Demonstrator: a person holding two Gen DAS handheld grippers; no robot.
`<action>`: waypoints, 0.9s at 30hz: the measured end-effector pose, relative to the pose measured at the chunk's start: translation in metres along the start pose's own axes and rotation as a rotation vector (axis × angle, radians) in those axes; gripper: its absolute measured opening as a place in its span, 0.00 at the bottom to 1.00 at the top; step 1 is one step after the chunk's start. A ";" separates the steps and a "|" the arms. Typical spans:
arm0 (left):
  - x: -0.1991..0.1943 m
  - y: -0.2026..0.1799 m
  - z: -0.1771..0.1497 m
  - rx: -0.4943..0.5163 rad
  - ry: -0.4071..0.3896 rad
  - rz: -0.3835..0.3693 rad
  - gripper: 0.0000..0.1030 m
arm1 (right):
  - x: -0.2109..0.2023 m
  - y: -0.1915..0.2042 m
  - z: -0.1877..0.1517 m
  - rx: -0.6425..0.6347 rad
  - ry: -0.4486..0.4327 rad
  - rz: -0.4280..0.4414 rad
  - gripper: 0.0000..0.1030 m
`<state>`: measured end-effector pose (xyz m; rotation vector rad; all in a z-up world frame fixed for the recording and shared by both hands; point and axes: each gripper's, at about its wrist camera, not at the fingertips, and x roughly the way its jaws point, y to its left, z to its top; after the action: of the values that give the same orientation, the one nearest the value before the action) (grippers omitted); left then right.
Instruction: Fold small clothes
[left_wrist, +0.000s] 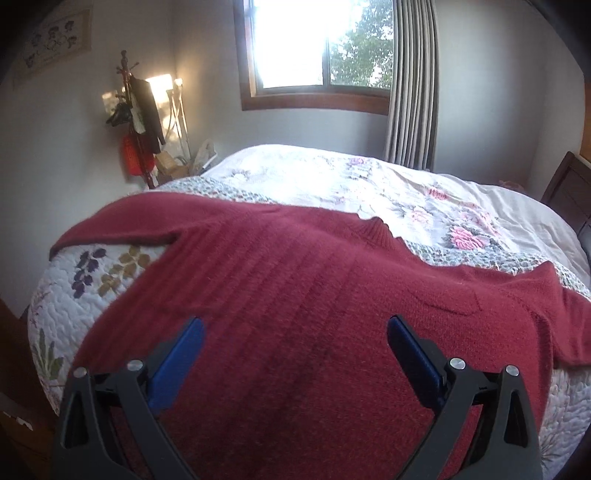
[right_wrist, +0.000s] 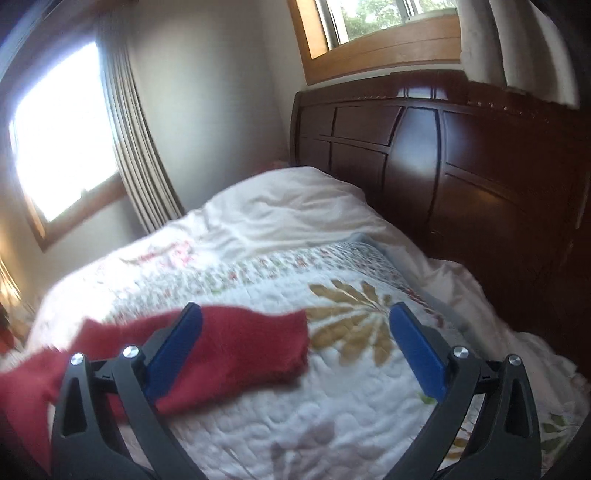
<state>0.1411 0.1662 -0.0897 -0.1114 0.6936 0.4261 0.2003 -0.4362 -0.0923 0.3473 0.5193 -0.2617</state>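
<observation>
Bedroom, floral quilted bed; red sweater spread flat, sleeve toward 9 o'clock; left claw wide open, empty, above sweater; right claw wide open, empty, over sleeve end.

Daylight floods through the window, blown out to white glare, brightening the far edge of the bed. The right wrist view looks motion-blurred, perhaps; fisheye bends both frames' corners dark.

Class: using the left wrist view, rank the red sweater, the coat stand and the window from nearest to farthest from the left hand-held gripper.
From the left hand-held gripper:
1. Red sweater, directly beneath, spread on the bed.
2. Coat stand, far left corner.
3. Window, back wall, centre.
</observation>
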 end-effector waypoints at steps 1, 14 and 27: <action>-0.003 0.004 0.003 -0.001 0.004 0.003 0.96 | 0.013 0.001 0.008 0.008 -0.011 0.025 0.98; -0.019 0.085 0.004 -0.038 0.115 0.080 0.96 | 0.097 -0.003 -0.001 0.051 0.119 -0.183 0.97; -0.040 0.112 0.038 0.091 0.171 -0.108 0.96 | -0.006 0.058 -0.023 -0.188 0.086 -0.243 0.97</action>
<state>0.0890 0.2636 -0.0304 -0.0997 0.8696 0.2827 0.2039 -0.3733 -0.0931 0.1125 0.6663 -0.4308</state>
